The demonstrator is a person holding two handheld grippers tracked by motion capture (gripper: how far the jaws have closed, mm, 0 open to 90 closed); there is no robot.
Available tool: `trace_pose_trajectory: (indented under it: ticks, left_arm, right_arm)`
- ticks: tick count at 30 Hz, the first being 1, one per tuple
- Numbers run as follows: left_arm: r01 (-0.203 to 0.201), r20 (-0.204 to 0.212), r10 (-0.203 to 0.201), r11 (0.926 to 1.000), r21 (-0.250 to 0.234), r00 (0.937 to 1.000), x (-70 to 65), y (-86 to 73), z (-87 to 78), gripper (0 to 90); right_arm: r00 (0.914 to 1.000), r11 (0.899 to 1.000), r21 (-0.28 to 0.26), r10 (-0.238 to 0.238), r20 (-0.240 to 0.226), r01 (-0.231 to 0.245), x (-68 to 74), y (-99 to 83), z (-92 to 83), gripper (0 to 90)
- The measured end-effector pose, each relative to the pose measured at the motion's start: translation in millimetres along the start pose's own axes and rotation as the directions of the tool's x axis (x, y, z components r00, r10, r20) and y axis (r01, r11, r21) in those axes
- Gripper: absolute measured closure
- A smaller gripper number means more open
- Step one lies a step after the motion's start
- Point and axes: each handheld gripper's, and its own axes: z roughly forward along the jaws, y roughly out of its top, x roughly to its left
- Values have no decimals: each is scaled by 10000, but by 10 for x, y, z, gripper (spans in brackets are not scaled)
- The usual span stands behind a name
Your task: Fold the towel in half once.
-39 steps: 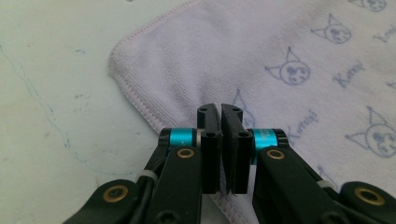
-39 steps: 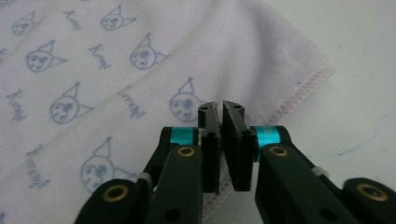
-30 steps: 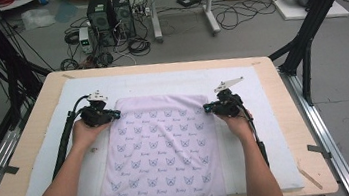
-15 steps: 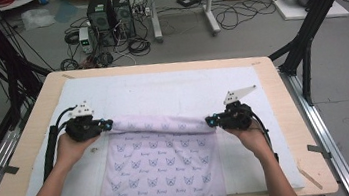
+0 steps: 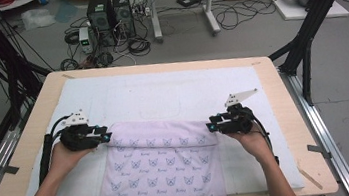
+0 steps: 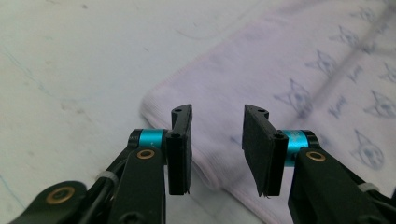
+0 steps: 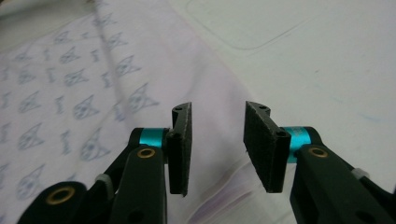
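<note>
Nearest the person, the pale lilac towel (image 5: 159, 173) printed with small cat faces hangs over the front edge of the tabletop (image 5: 33, 150) and lies flat on the white mat (image 5: 161, 92) that covers most of the board. Its far part is folded back toward the person, so a doubled band runs across the cloth between the two hands. At the left end of that band sits the left gripper (image 5: 102, 136); its jaws have just been opening and now stand apart over the folded corner of the towel (image 6: 243, 93), the pads pressing on nothing. At the right end the right gripper (image 5: 212, 125) has likewise just let go, its jaws parted above the towel's edge (image 7: 140, 70). Beyond the fold, bare mat stretches to the far edge.
</note>
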Motion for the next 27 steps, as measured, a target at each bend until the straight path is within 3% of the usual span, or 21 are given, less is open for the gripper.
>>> trace_pose_trajectory:
  ticks: [2,5,9,11,12,13,15,17,21,27]
  left_arm:
    - [214,-69,-214,9997,-122,9997,82,38,76,635]
    - [596,-248,-591,9980,191,9979,179,54,232,633]
    - [842,-218,-828,9938,722,9963,230,45,405,586]
    - [818,-240,-797,9906,1100,9965,243,18,461,610]
    - [851,-266,-828,9912,1011,9962,248,9,467,630]
    - [878,-384,-843,9909,1020,9957,251,12,464,669]
    - [762,-493,-711,9909,1114,9963,249,16,455,778]
    - [697,-453,-650,9914,1105,9969,242,20,444,849]
    - [364,-561,-316,9956,861,9979,200,54,382,863]
    - [302,-619,-303,9995,-29,9976,160,131,147,864]
  right_arm:
    - [9993,9998,170,106,346,-112,-82,53,81,596]
    - [9980,9984,466,304,561,-330,-182,53,212,580]
    - [9957,9912,1001,822,434,-862,-298,-21,388,560]
    - [9946,9874,1217,979,352,-1015,-322,-46,459,557]
    - [9940,9883,1104,1014,404,-1053,-323,-53,465,575]
    - [9935,9887,1008,1079,364,-1110,-330,-58,468,609]
    - [9939,9880,1079,1099,86,-1102,-336,-68,473,782]
    - [9939,9881,1094,1098,-52,-1085,-328,-68,479,834]
    - [9976,9956,636,689,48,-691,-270,-4,399,850]
    - [9998,9998,-51,207,45,-206,-157,101,184,853]
